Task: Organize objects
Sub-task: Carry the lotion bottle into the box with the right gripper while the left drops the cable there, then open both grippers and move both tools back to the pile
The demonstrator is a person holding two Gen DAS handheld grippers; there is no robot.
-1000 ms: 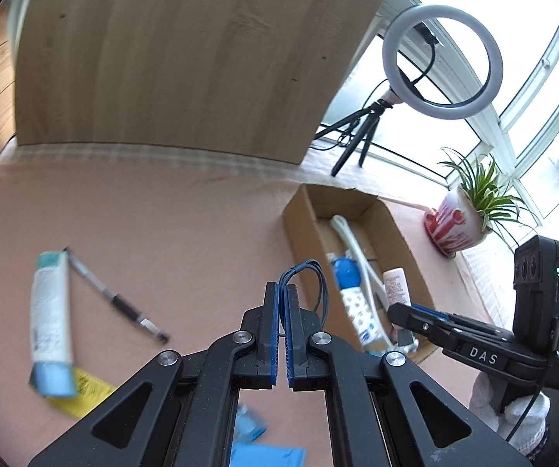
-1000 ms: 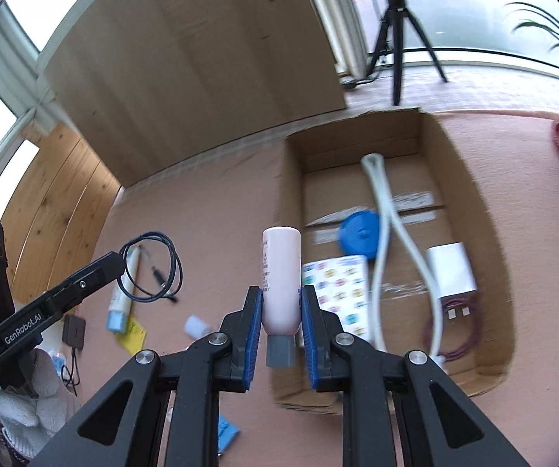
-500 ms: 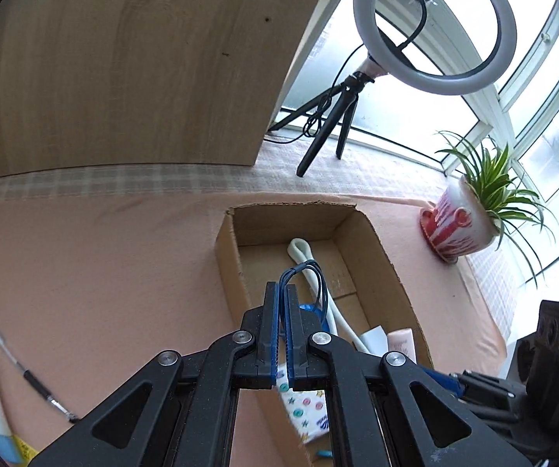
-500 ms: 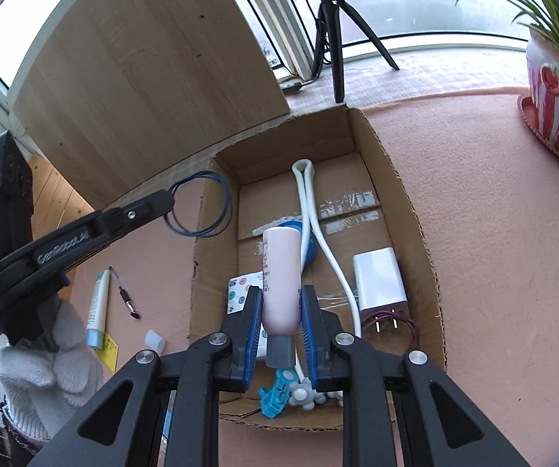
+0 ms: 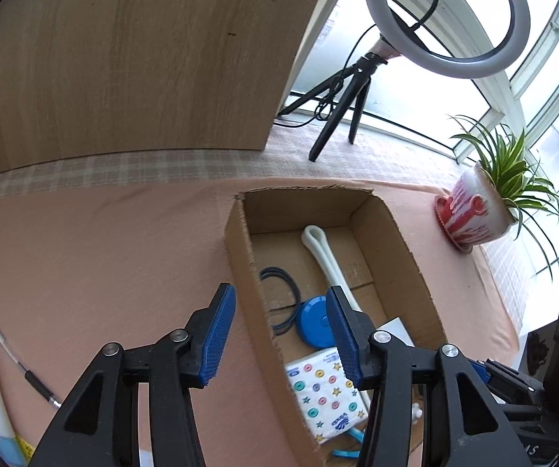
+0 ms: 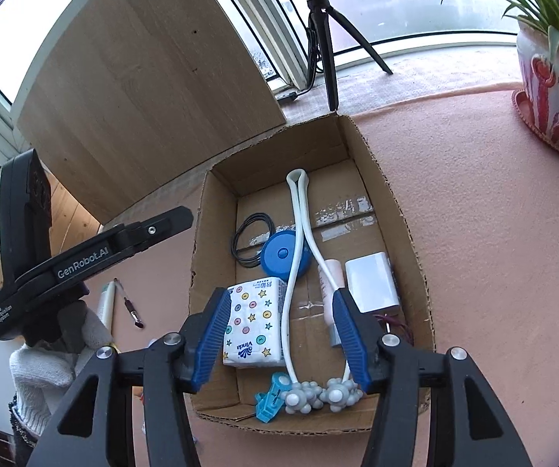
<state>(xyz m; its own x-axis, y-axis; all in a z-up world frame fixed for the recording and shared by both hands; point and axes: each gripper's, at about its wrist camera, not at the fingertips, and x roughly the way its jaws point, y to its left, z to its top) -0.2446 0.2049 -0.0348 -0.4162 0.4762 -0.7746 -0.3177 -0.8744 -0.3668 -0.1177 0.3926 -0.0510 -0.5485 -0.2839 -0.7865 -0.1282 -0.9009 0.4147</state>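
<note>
Both grippers are held with jaws spread wide and nothing is gripped between the blue pads. The left gripper [image 5: 279,330] is seen in the right wrist view as well, carried by a white-gloved hand [image 6: 57,354]. The right gripper [image 6: 279,334] is pointed downward.

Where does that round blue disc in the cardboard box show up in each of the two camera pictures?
Left wrist view: the blue disc lies low in the middle, on the box floor just left of the tool's right finger.
Right wrist view: the blue disc sits near the centre, above the tissue pack.
Shared landmark: the coiled black cable lies directly left of the disc in both.
</note>
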